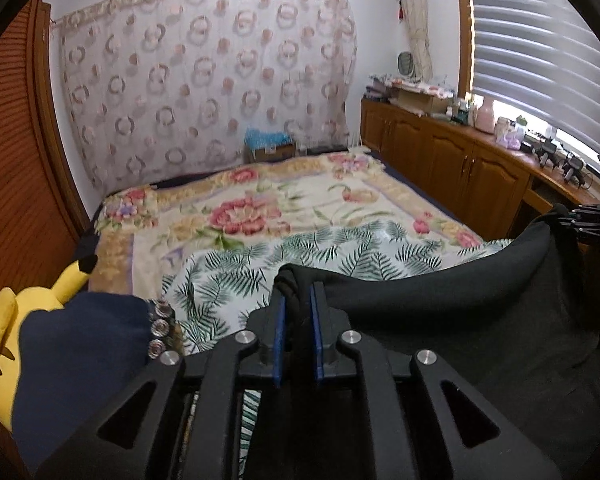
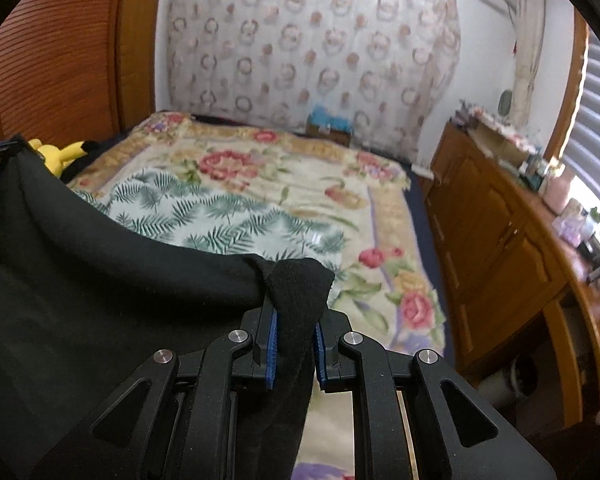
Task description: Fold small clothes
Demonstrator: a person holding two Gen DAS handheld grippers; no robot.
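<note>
A bedroom is shown, with a bed (image 1: pixel 284 216) filling the middle of both views under a flowered blanket (image 2: pixel 300 184), on whose near part a white cloth printed with green fern leaves (image 1: pixel 236 280) is spread.

Nearest the left wrist camera, the left gripper (image 1: pixel 298 304) is seen with its blue pads drawn close together, a bunched corner of a black garment (image 1: pixel 460 312) pinched between them. From that corner the cloth is stretched away to the right, its upper edge sagging in a curve, as far as the other gripper at the right border of the view. In the right wrist view the right gripper (image 2: pixel 296 320) is likewise closed on the opposite corner of the garment, a fold of black fabric being squeezed between the pads and draped over them. The garment is thus held up by its two corners above the near end of the bed, over the fern cloth.

At the lower left of the left view a dark blue sleeve (image 1: pixel 80 356) is visible, with a yellow plush toy (image 1: pixel 40 304) lying beside it at the bed's edge.

Farther off, wooden cabinets (image 1: pixel 452 164) with a cluttered top are ranged along the right wall beneath slatted blinds (image 1: pixel 540 40). The back wall is covered by a lace curtain (image 1: pixel 204 80) patterned with rings and flowers, and a slatted wooden door (image 1: pixel 16 160) is seen on the left.
</note>
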